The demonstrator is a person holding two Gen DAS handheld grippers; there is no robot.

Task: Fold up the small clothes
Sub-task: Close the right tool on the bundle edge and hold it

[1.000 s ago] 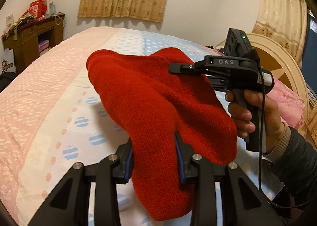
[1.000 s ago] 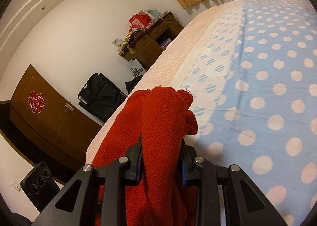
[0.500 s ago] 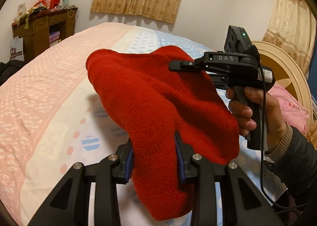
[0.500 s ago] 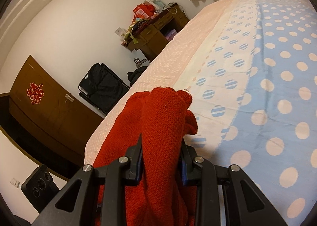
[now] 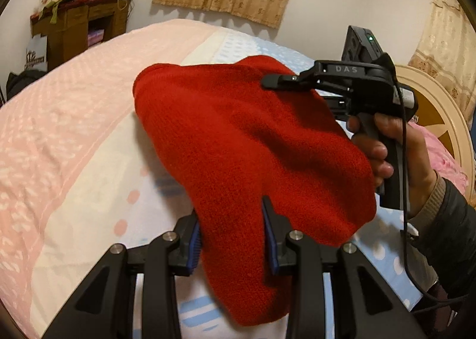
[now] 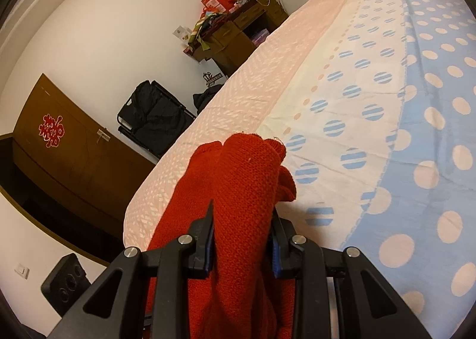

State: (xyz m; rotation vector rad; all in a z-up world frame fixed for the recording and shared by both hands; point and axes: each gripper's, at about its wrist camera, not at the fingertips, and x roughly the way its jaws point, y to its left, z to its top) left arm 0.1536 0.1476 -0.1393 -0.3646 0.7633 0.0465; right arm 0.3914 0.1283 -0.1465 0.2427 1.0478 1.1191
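Both the left gripper [image 5: 232, 235] and the right gripper [image 6: 242, 238] clamp the red knitted garment [image 5: 238, 136], carried above the bed [image 5: 74, 130]; next it probably needs laying flat near the bed's pink edge.

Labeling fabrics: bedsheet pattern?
Bedsheet: pink, cream and blue bands with polka dots; clearest in right wrist view.

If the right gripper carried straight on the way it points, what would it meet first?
Probably the polka-dot bedsheet: the right gripper, shut on the red knitted garment, points down at it. Depth is unclear.
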